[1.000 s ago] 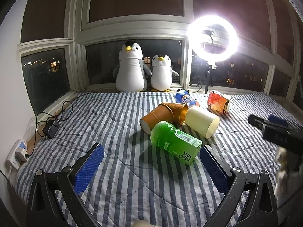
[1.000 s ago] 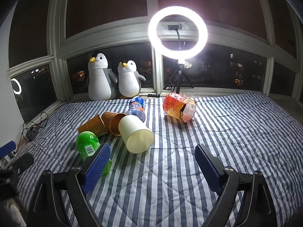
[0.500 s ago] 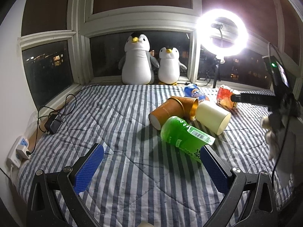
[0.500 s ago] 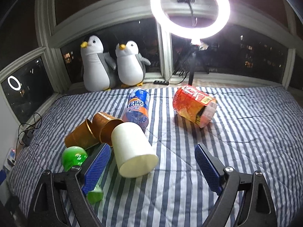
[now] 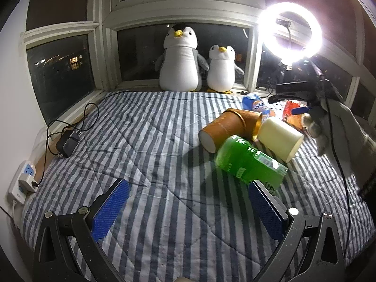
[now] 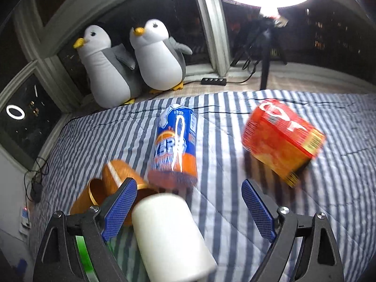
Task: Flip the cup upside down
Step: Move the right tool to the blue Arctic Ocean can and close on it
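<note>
Your left gripper (image 5: 186,208) hangs low over the striped quilt (image 5: 145,145) with its blue-padded fingers spread wide and nothing between them; it points toward the window sill, level with the bed. A green cup (image 5: 250,163) lies on its side just ahead of its right finger, base toward the camera.

Your right gripper (image 6: 189,205) is tipped down toward the pile of cups, jaws wide apart and holding nothing. From the left wrist view, your right hand (image 5: 317,127) shows at the far right, gloved and reaching in above the cups, with a cable trailing down from it.

The cream cup (image 6: 169,237) lies on its side between the right gripper's fingers, close to the left pad (image 6: 119,208), whether it touches the pad is unclear. Its closed base faces the right wrist camera. In the left wrist view the same cup (image 5: 279,138) rests against two brown paper cups (image 5: 231,127), which also lie on their sides.

Beyond the right gripper, a blue and orange cup (image 6: 175,144) and a red cup (image 6: 283,141) lie tipped over on the quilt, well apart. Two plush penguins (image 6: 134,61) sit on the sill under the ring light (image 5: 291,31).
</note>
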`<control>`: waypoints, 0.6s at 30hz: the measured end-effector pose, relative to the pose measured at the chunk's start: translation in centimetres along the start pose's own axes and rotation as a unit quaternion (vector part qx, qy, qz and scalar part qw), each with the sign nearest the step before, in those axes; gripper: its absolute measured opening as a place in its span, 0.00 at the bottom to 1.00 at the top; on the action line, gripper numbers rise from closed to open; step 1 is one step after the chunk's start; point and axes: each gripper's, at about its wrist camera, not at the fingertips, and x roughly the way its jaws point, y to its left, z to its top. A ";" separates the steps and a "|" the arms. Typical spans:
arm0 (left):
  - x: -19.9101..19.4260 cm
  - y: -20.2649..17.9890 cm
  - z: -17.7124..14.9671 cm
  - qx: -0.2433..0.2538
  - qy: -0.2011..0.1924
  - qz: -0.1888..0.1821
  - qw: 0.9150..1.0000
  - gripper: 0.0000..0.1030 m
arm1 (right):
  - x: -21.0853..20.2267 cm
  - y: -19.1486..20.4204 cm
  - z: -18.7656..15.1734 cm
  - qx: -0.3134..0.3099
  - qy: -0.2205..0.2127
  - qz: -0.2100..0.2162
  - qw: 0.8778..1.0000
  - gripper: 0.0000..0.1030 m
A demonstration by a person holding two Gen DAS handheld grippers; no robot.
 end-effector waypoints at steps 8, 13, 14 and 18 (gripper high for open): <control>1.2 1.6 0.4 -0.010 0.008 0.015 1.000 1.00 | 5.5 0.1 3.7 0.031 0.068 0.030 0.997 0.85; 1.9 2.4 0.3 -0.016 0.015 0.020 1.000 1.00 | 7.9 0.5 4.7 0.029 0.112 0.023 0.993 0.85; 2.0 2.5 0.2 -0.017 0.017 0.020 0.999 1.00 | 8.2 0.6 4.8 0.025 0.118 0.016 0.993 0.85; 2.3 2.7 0.2 -0.021 0.021 0.018 0.999 1.00 | 9.2 0.8 4.9 0.016 0.138 0.011 0.990 0.83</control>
